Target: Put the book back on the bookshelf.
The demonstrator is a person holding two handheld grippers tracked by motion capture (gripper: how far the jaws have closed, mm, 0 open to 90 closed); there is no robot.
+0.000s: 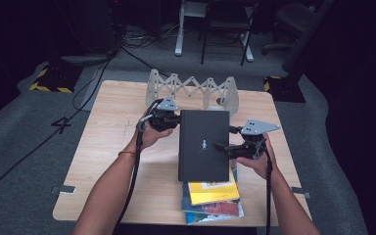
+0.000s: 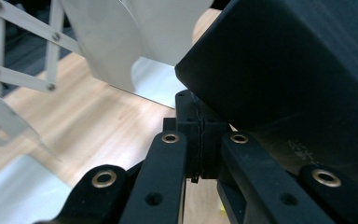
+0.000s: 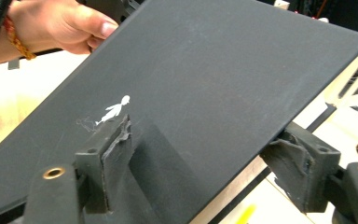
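Note:
A black book [image 1: 204, 144] with a small white figure on its cover hangs tilted above the table, held between my two grippers. My left gripper [image 1: 172, 119] is at its far left corner; in the left gripper view the pads [image 2: 200, 140] are pressed together right under the book's corner [image 2: 298, 70]. My right gripper [image 1: 225, 138] grips the book's right edge. In the right gripper view [image 3: 205, 163], one pad lies on the cover [image 3: 205, 79] beside the white figure and the other sits under the edge.
A stack of colourful books [image 1: 213, 198], a yellow one on top, lies under the black book near the table's front edge. A white folding rack [image 1: 191, 88] stands along the far edge of the wooden table [image 1: 107, 147]. Chairs stand on the floor beyond.

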